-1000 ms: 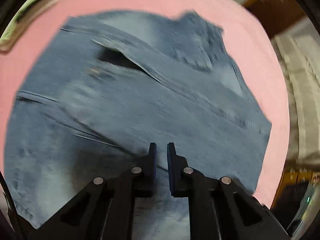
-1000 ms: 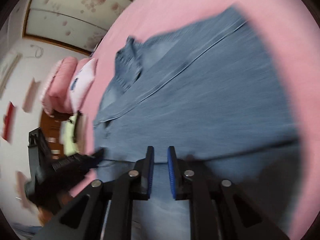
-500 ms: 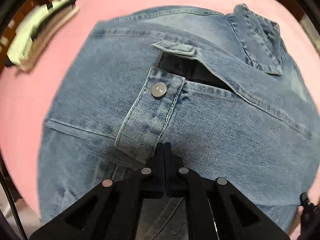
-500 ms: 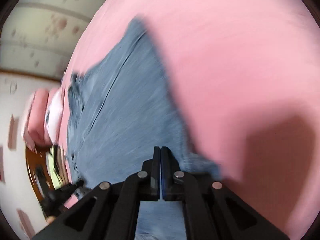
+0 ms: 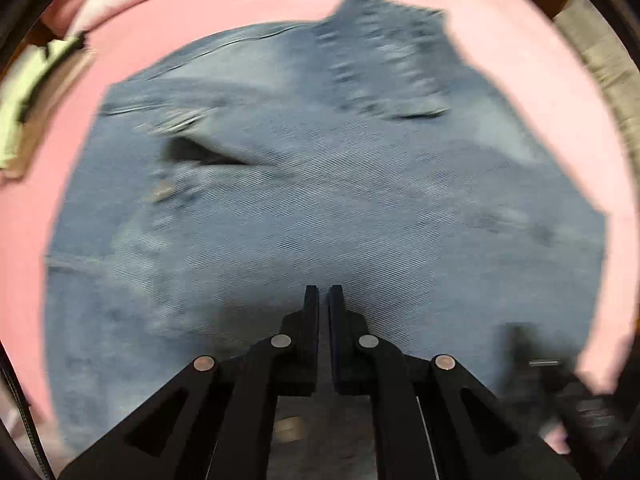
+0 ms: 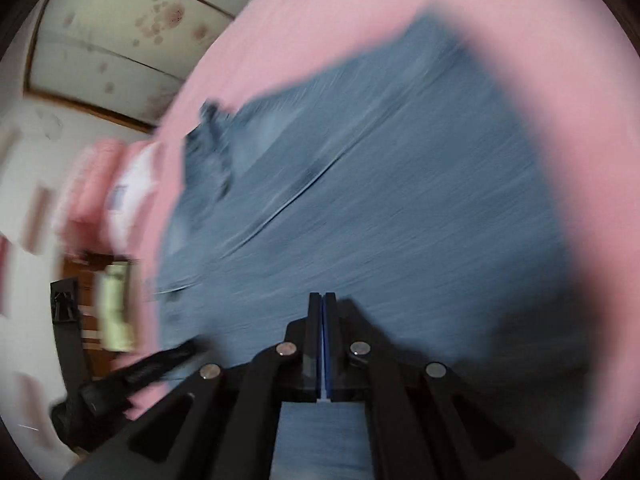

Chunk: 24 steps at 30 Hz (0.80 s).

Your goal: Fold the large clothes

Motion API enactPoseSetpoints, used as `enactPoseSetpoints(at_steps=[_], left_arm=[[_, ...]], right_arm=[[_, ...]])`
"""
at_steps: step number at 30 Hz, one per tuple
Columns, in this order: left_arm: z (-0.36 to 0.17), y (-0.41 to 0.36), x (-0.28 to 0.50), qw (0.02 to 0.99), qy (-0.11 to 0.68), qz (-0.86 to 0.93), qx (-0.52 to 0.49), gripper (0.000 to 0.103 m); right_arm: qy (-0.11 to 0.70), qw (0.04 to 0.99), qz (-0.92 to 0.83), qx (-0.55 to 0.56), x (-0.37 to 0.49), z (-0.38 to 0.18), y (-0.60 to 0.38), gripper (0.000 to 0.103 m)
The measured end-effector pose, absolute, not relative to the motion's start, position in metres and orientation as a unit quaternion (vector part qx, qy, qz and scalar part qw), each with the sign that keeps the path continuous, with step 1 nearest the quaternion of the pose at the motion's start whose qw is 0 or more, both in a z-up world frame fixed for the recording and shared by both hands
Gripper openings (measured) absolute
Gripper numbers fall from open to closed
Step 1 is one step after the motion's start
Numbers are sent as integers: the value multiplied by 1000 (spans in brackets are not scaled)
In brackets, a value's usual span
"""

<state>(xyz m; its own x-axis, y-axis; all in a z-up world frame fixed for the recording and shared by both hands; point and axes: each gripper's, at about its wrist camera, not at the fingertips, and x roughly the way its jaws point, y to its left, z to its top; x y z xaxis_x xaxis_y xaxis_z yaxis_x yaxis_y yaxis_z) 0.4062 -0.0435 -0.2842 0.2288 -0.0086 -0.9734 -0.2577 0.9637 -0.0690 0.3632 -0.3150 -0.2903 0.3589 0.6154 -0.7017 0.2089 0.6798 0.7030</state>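
A blue denim jacket (image 5: 320, 200) lies spread on a pink bed sheet (image 5: 540, 80), its collar (image 5: 384, 60) at the far side. It also shows in the right wrist view (image 6: 380, 200). My left gripper (image 5: 324, 292) is over the near part of the jacket, its jaws a narrow slit apart with nothing seen between them. My right gripper (image 6: 323, 298) has its jaws pressed together over the jacket's near edge; denim runs under the fingers, but I cannot tell whether it is pinched. Both views are motion-blurred.
Pink pillows (image 6: 104, 184) lie at the head of the bed. A pale green object (image 5: 24, 104) sits beyond the bed's left edge. The other gripper shows as a dark shape at the lower left of the right wrist view (image 6: 120, 380). A wall and wooden trim are behind.
The left jaws, shut half a second ago near the buttoned cuff, now stand slightly apart and the view has pulled back. The right gripper has swung back over the denim, still shut.
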Motion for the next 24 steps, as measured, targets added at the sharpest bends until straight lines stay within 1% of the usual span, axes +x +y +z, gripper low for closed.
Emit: enactPoseSetpoints(at_steps=[2,4,7,10,14,15,17,19,21,23,24], left_arm=[[-284,-50,421,788,600,72,-116,3],[-285,-49,434,796,587,77,-125,3],[-291,-33,461,799,574,97,-150,3],[-298,-13,480,799,574,113,-140,3],[-299,17,485,800,567,184,-69,3],[-302,34,484,795,569,197,-68,1],[-304,60,479,794,570,166,-128,1],[-304,71,478,794,568,155,-152,1],[-305,69,477,796,570,155,-131,1],[-307,64,478,798,570,163,-108,1],[-307,58,478,799,569,166,-99,1]], right_arm=[[551,715,172,395,380,-302,-292,0],[541,729,190,373,407,-304,-273,0],[534,734,197,371,443,-308,-258,0],[540,740,194,352,471,-310,-262,0],[533,775,154,302,484,-298,-290,0],[531,783,131,296,487,-298,-307,0],[523,785,97,316,491,-301,-337,0],[507,795,52,329,487,-300,-376,0],[491,810,21,321,483,-293,-395,0],[492,823,-24,285,478,-285,-406,0],[491,818,-23,299,476,-286,-411,0]])
